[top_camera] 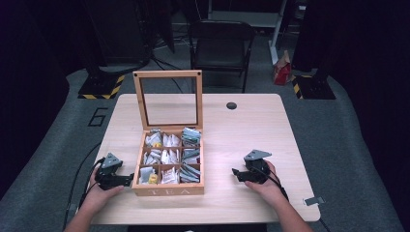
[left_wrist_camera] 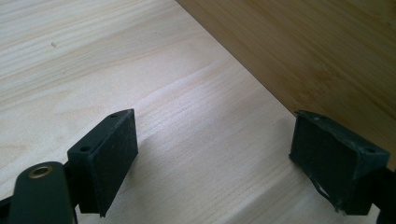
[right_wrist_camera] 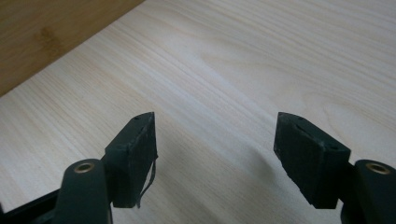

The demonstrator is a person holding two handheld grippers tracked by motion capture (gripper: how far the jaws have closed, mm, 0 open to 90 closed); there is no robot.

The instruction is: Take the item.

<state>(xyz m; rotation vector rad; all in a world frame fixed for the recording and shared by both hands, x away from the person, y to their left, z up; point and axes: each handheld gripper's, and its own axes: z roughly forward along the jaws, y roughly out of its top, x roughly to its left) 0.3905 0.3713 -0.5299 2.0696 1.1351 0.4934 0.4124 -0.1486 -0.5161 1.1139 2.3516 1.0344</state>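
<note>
A wooden tea box (top_camera: 168, 189) marked TEA stands near the table's front, its glass-paned lid (top_camera: 168, 99) raised upright. Its compartments hold several tea bags (top_camera: 167, 157). My left gripper (top_camera: 126, 180) rests on the table just left of the box, open and empty, jaws pointing at the box wall (left_wrist_camera: 317, 51). My right gripper (top_camera: 236, 174) rests to the right of the box, open and empty, also facing it. In the left gripper view its jaws (left_wrist_camera: 215, 154) stand wide apart over bare wood; the right gripper (right_wrist_camera: 215, 154) looks the same, with the box side (right_wrist_camera: 42, 37) at upper left.
The light wooden table (top_camera: 241, 130) has a dark round hole (top_camera: 231, 105) at the back. A small metal clip (top_camera: 314, 200) lies near the front right corner. A black chair (top_camera: 220, 46) stands behind the table.
</note>
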